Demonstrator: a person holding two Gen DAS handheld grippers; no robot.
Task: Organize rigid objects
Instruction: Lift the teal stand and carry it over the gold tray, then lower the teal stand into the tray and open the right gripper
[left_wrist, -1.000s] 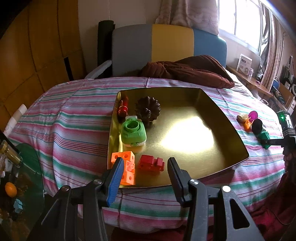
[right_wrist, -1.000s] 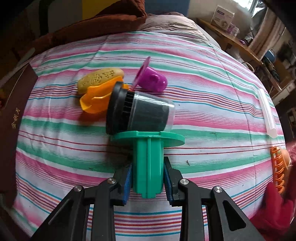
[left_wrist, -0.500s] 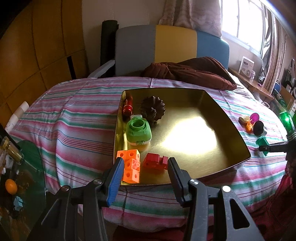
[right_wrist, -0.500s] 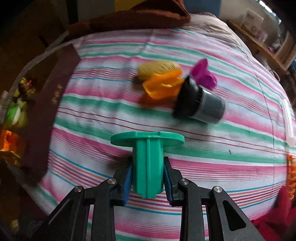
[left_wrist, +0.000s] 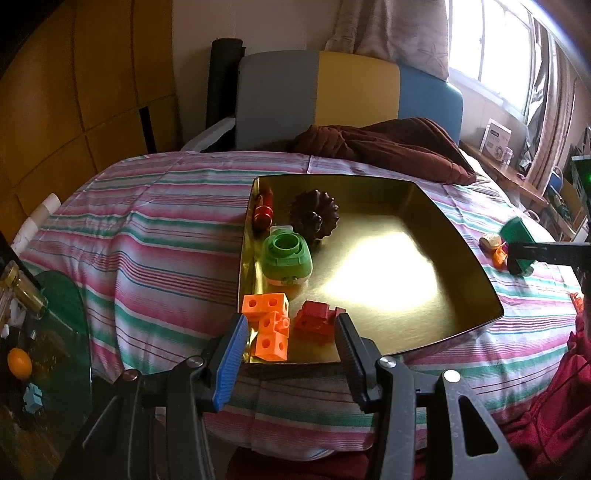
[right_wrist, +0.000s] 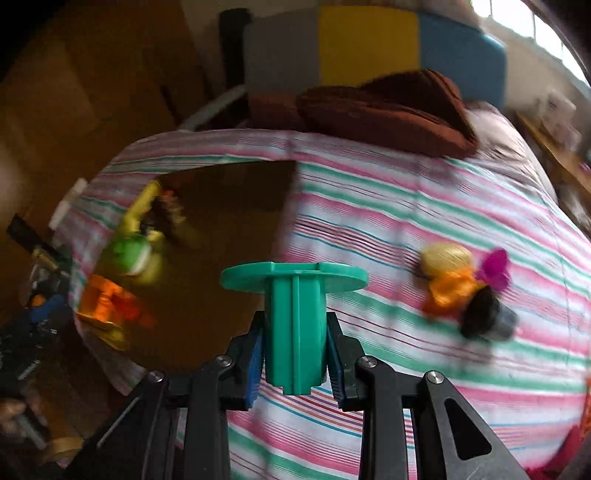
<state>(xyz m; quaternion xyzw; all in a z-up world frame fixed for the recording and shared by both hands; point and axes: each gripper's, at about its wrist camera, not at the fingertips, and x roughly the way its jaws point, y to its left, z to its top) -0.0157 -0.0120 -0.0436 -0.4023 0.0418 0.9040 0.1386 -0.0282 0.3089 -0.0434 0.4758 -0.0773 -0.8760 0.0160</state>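
Note:
My right gripper (right_wrist: 295, 354) is shut on a green plastic piece with a round flange (right_wrist: 295, 325), held in the air over the striped cloth beside the gold tray (right_wrist: 229, 229). The left wrist view shows that green piece (left_wrist: 517, 230) at the tray's right side. My left gripper (left_wrist: 291, 332) stands open at the near edge of the gold tray (left_wrist: 461, 258), nothing between its fingers. In the tray lie orange cubes (left_wrist: 269, 325), a red block (left_wrist: 317, 319), a green round toy (left_wrist: 286, 258), a dark fluted mould (left_wrist: 314, 216) and a red cylinder (left_wrist: 264, 212).
On the cloth right of the tray lie a yellow piece (right_wrist: 445, 258), an orange piece (right_wrist: 448, 291), a purple cup (right_wrist: 495, 267) and a black-lidded jar (right_wrist: 484, 319). A brown cushion (left_wrist: 388, 147) lies behind the tray. A glass side table (left_wrist: 55, 332) stands at the left.
My right gripper has lifted the green piece and carried it left, away from the jar and towards the tray, while turning. The left gripper has stayed put.

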